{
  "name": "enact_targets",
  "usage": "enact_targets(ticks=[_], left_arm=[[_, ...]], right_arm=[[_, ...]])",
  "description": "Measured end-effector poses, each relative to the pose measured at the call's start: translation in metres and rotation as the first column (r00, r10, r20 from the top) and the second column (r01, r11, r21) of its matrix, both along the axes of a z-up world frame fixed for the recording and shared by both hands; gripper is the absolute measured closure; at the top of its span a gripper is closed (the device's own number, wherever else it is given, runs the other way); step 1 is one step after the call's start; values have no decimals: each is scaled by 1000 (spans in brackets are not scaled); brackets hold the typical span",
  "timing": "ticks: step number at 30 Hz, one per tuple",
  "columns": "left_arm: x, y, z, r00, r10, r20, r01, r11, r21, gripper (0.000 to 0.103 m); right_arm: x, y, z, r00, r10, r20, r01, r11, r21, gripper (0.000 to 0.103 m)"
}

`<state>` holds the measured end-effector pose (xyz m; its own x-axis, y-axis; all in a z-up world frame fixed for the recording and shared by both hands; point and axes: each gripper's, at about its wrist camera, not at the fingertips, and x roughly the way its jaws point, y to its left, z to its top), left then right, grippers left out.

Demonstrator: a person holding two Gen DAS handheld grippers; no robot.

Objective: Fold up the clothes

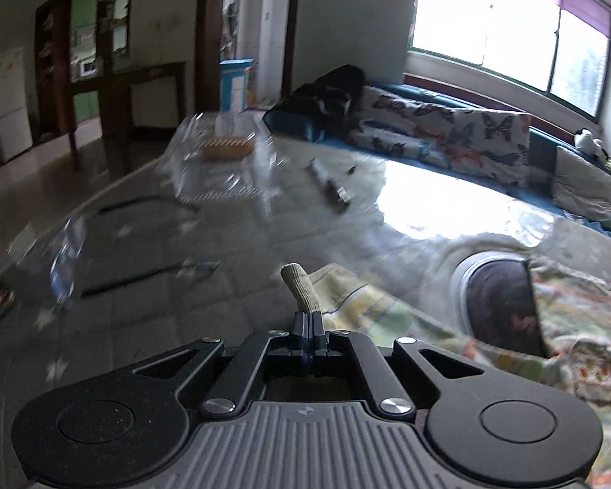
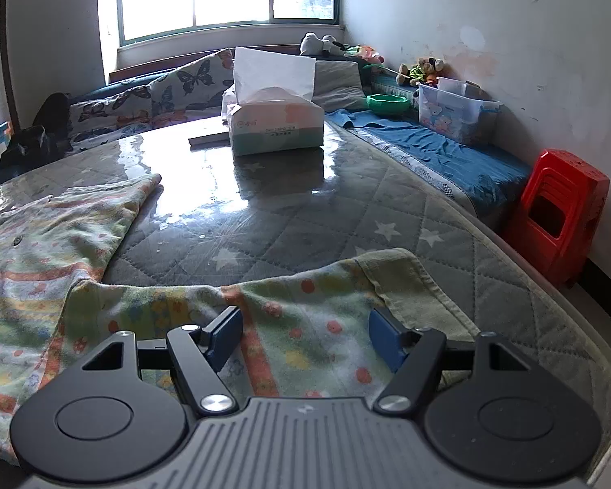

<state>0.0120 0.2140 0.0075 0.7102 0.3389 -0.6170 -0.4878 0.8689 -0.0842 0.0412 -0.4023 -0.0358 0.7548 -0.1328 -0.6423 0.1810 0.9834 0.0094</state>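
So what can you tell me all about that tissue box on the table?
The tissue box looks like a soft plastic pack, white with pale pink patches and a green band along its bottom. One white tissue sticks straight up from the slot on top. It sits upright on the shiny table, toward the window side, and its reflection shows in the glossy cover. A flat thin item lies beside it on the left; whether they touch is unclear. Neither gripper is near it.

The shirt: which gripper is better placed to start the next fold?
Probably the left gripper: it is shut on the cuff of the shirt, ready to carry that sleeve over. The right gripper is open above the other sleeve and grips nothing.
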Motion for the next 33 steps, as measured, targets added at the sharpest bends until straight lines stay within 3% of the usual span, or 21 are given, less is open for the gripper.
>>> enact_targets(ticks=[8, 14, 20, 24, 28, 32, 33], left_arm=[[-34, 10, -8, 996, 84, -20, -84, 996, 21, 103], [-50, 16, -5, 998, 54, -36, -54, 999, -6, 103], [-12, 3, 3, 999, -42, -22, 43, 997, 65, 95], [15, 2, -10, 995, -64, -74, 73, 990, 118, 73], [28, 5, -23, 993, -60, -100, 72, 990, 122, 64], [29, 2, -25, 992, -74, -106, 88, 988, 129, 66], [29, 1, -25, 991, -78, -107, 92, 987, 132, 74]], right_arm=[[26, 5, -3, 998, 58, 8, -58, 998, -6, 30], [42, 11, -4, 996, 92, 7, -92, 996, -11, 31], [35, 8, 0, 996, 89, 5, -89, 996, -16, 31], [25, 3, 3, 997, 75, 6, -75, 997, -24, 31], [12, -9, 5, 999, 43, 4, -43, 999, -15, 31], [8, -19, 2, 1000, 20, -8, -20, 1000, -1, 31], [8, -19, 1, 1000, 19, -7, -19, 1000, -3, 31]])
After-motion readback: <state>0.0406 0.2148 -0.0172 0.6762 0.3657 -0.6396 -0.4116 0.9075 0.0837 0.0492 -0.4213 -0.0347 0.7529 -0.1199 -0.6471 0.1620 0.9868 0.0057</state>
